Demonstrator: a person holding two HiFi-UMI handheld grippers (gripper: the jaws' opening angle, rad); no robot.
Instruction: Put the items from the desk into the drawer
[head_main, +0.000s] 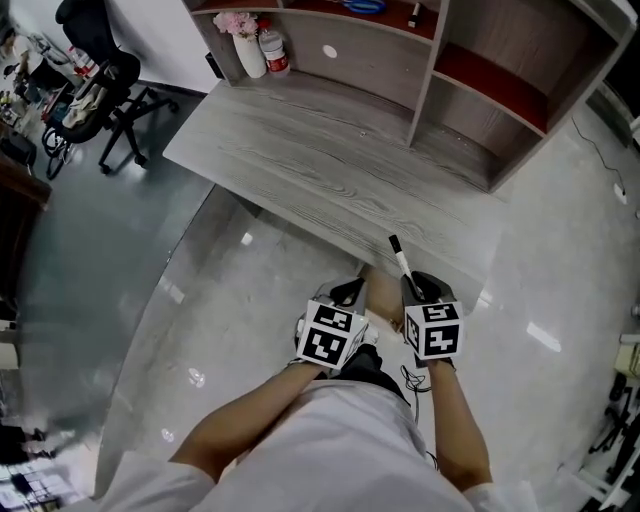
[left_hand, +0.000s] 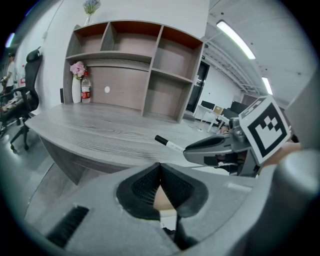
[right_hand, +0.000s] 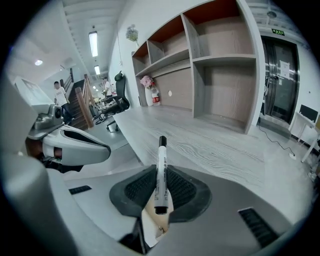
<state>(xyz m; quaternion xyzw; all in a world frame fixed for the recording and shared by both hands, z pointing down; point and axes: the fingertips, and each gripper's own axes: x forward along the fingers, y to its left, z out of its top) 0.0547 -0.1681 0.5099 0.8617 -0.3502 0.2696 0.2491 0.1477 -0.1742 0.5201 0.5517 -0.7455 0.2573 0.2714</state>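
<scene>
While the right gripper (right_hand: 160, 176) clamps a black-capped marker (right_hand: 162, 150) near the desk (head_main: 300, 170) edge, left gripper (left_hand: 160, 172) clenched empty, just beside it.

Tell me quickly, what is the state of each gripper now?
Left gripper: closed, holding nothing.
Right gripper: closed on the marker.

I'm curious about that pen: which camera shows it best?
The right gripper view: the pen stands large, clamped in the right tool. The head view shows it small from above; the left gripper view, sideways, part hidden.
</scene>
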